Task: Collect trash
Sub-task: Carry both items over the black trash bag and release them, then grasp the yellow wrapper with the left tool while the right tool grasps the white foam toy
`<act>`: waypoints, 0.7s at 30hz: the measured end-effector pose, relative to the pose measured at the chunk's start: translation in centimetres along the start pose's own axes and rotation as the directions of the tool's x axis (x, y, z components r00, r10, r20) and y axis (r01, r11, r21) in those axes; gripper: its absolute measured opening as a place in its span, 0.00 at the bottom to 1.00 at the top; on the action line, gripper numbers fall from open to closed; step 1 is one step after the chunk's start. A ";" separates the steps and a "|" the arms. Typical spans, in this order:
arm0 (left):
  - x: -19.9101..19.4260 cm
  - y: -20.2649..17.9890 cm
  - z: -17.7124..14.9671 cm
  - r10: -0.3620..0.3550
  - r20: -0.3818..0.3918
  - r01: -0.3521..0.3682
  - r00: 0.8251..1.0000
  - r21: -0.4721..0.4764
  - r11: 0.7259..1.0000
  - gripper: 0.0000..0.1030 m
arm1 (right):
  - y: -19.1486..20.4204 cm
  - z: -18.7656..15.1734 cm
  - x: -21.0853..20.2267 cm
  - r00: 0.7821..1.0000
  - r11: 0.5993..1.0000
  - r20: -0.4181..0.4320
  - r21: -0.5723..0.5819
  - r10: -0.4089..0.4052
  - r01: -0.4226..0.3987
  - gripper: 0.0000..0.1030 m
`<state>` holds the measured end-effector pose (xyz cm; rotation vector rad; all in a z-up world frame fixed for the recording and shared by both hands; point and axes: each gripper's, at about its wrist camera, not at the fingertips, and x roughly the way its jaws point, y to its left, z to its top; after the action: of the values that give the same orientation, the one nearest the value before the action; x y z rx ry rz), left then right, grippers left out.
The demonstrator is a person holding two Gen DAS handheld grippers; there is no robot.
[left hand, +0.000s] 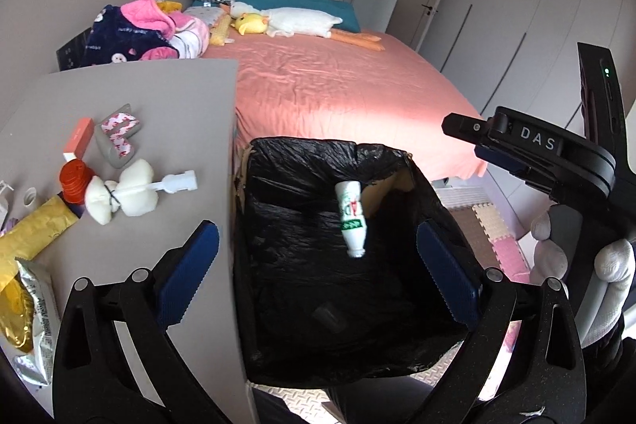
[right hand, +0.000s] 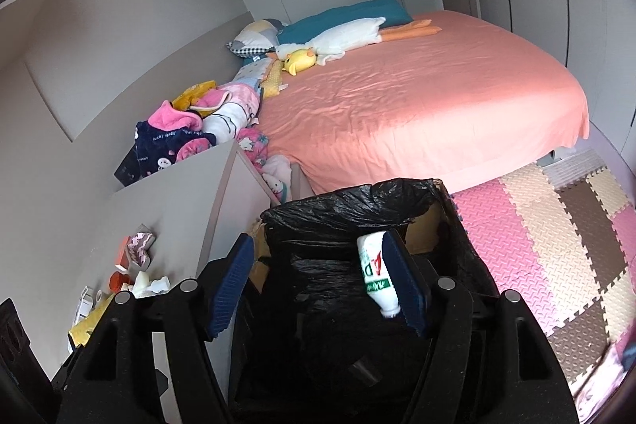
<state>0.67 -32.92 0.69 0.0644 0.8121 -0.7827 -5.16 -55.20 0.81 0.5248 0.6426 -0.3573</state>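
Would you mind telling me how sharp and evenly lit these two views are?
Left wrist view: strong fisheye bend, dark corners, a bright sun patch on the bed, the bottle slightly motion-blurred over the bin. Right wrist view: same bend, softer light, bin interior nearly black, bottle label readable beside the right gripper.

Black hand-held gripper point(left hand: 318, 273), blue ribbed pads point(left hand: 187, 281), white glove point(left hand: 612, 265).

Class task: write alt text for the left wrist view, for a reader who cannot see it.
A small white bottle hangs neck down in mid-air over a black-lined trash bin, between the wide-open blue pads of the left gripper. Left of the bin, a grey tabletop holds snack wrappers and clutter; behind is a pink bed, and the right gripper enters at right.
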 end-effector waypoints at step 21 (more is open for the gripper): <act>-5.9 8.3 -0.7 0.204 0.084 -0.196 0.975 -0.098 0.976 0.94 | 9.3 -3.0 2.4 0.989 0.973 -0.098 -0.194 0.107 -0.125 0.69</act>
<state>3.09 -23.12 2.18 0.0292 0.7373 -0.5543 -0.40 -46.33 0.43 0.3851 0.7198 -0.1576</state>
